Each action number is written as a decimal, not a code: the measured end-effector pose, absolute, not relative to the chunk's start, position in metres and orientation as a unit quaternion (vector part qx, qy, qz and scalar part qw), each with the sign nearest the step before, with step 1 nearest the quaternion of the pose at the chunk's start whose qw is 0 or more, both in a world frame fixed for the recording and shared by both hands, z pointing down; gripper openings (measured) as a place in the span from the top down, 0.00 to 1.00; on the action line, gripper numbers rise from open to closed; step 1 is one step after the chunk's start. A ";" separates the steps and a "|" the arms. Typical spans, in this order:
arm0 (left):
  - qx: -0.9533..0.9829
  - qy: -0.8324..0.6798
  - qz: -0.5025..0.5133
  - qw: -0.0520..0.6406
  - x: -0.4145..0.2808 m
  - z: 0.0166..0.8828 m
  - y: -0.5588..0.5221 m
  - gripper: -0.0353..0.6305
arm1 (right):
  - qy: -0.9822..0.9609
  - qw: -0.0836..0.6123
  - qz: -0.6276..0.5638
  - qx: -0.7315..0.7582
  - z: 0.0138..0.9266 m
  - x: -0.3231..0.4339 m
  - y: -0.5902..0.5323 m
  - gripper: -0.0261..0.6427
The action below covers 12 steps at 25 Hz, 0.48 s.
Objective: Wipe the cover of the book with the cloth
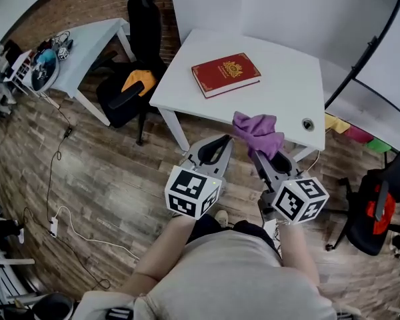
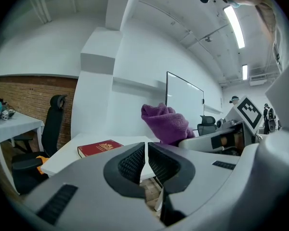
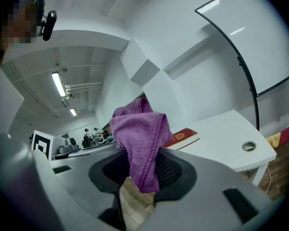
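Observation:
A red book with a gold crest point(image 1: 225, 73) lies flat on the white table point(image 1: 287, 92), toward its far left part. It also shows in the left gripper view as the book point(image 2: 99, 147) and in the right gripper view as the book point(image 3: 183, 137). My right gripper point(image 1: 261, 153) is shut on a purple cloth point(image 1: 257, 133), which bunches up above the jaws; the cloth point(image 3: 140, 141) hangs between them. My left gripper point(image 1: 218, 147) is shut with nothing between its pads point(image 2: 133, 161). Both grippers hover over the floor just short of the table's near edge.
A black office chair point(image 1: 135, 79) with an orange item stands left of the table. A second white desk point(image 1: 87, 45) with clutter is at the far left. Another black chair with red parts point(image 1: 380, 212) is at the right. A round grommet hole point(image 1: 308, 123) sits near the table's right front corner.

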<state>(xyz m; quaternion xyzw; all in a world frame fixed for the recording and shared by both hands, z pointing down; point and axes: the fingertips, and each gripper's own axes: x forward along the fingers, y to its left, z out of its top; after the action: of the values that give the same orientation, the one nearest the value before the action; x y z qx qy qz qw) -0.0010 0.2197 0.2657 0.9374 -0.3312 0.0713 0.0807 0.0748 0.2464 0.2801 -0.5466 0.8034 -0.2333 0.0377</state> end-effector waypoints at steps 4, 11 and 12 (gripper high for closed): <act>0.936 -0.333 0.077 0.089 -0.005 0.270 0.204 0.89 | 0.800 0.037 -0.240 -0.548 0.283 0.076 0.230 0.74; 0.933 -0.340 0.070 0.098 -0.009 0.273 0.184 0.90 | 0.802 0.029 -0.241 -0.546 0.285 0.077 0.207 0.74; 0.933 -0.339 0.067 0.099 -0.008 0.272 0.181 0.90 | 0.805 0.024 -0.238 -0.543 0.287 0.077 0.203 0.74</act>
<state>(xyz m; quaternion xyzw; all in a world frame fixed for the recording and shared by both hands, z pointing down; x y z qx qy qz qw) -0.0083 0.1808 0.2723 0.9330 -0.3394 0.0670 0.0994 0.0770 0.2034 0.2867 -0.5434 0.8047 -0.2380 0.0236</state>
